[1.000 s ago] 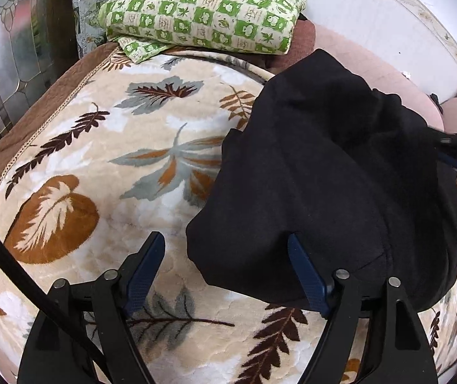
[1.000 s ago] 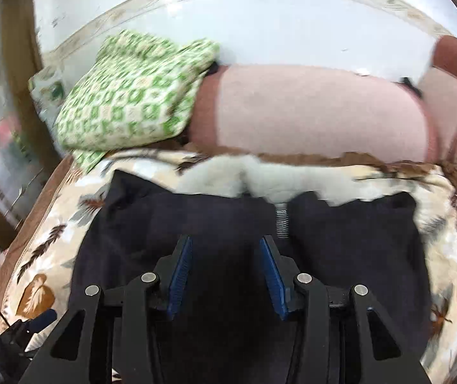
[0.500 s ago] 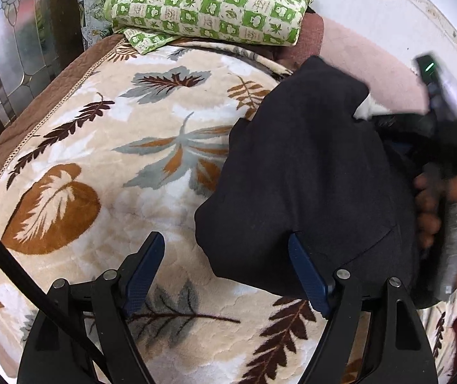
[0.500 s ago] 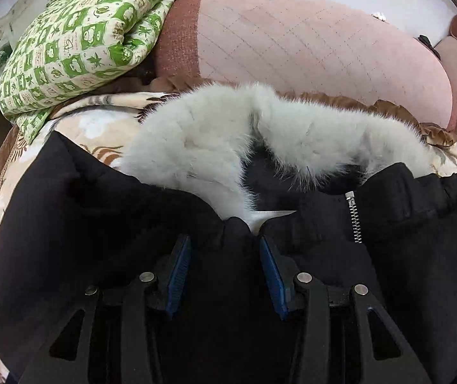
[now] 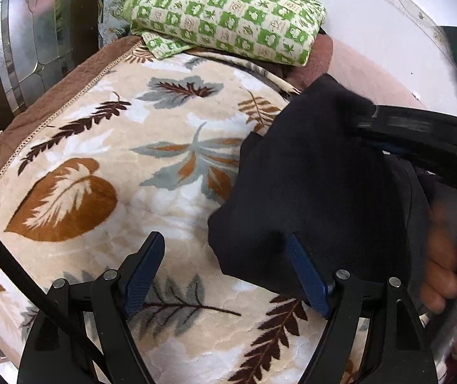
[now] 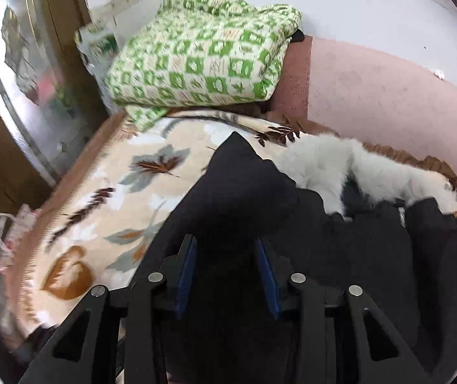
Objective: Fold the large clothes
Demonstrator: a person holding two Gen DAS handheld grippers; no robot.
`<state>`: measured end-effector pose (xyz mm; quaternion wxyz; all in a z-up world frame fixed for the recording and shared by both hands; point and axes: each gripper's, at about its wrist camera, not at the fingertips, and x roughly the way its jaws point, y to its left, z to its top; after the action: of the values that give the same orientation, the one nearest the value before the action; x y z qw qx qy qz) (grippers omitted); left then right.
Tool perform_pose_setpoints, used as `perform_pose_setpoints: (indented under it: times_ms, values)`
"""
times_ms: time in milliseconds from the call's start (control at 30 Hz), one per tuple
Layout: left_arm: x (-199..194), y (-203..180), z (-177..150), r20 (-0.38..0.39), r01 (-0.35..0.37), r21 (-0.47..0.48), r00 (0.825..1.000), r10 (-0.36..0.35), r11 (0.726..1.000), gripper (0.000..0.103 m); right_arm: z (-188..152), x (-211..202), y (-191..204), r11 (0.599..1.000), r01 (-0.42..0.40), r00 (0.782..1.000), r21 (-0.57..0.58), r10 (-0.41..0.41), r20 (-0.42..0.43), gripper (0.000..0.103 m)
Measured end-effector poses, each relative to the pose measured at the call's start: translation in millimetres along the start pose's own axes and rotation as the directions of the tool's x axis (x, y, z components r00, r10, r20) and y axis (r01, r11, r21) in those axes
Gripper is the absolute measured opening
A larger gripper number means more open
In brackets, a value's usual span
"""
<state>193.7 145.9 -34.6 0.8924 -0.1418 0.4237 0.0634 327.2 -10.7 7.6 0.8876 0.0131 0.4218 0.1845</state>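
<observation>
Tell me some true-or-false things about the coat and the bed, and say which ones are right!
1. The black coat has a fluffy grey-white fur collar. True.
2. The blanket under the coat is plain blue. False: it is cream with brown and grey leaves.
3. A green checked cloth lies folded at the far end of the bed. True.
4. The left gripper squeezes the coat tightly. False: its fingers stand wide apart, with only a coat edge between them.
</observation>
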Motion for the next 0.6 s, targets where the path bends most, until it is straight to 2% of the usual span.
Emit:
perform_pose_setpoints:
  times_ms: [167, 233, 300, 367, 533, 600]
  values:
    - [-1.2, 7.3, 6.0, 0.016, -0.016, -0.007, 1.0, 0.016, 1.0, 0.079, 14.5, 75.1, -0.1, 0.991, 0.133, 0.988, -0.011, -0.134, -0.073, 0.042]
    - [-0.2, 10.3, 8.4, 0.014, -0.017, -0.01, 1.0, 0.017, 1.0, 0.079, 16.1, 111.6, -0.9, 0.976, 0.206, 0.966, -0.068, -0.214, -0.143, 0.042]
    - [0.0, 12.1, 9.9, 0.012, -0.012, -0.015, 1.0, 0.012, 1.0, 0.079, 14.5, 130.0, -0.6, 0.955, 0.272, 0.943, -0.114, -0.288, -0.165, 0.042]
    - [-0.2, 12.4, 10.5, 0.015, -0.016, -0.012, 1.0, 0.016, 1.0, 0.079, 14.5, 137.3, 0.8, 0.945, 0.3, 0.934, -0.133, -0.319, -0.161, 0.042]
    - [-3.9, 4.4, 12.2, 0.022, -0.018, 0.014, 1.0, 0.018, 1.0, 0.079, 10.5, 115.9, 1.4, 0.951, 0.281, 0.951, -0.126, -0.294, -0.099, 0.042]
    - [-8.7, -2.3, 12.1, 0.038, -0.007, 0.034, 0.999, 0.006, 0.999, 0.079, 13.1, 79.8, 5.1, 0.971, 0.22, 0.973, -0.097, -0.225, -0.041, 0.042]
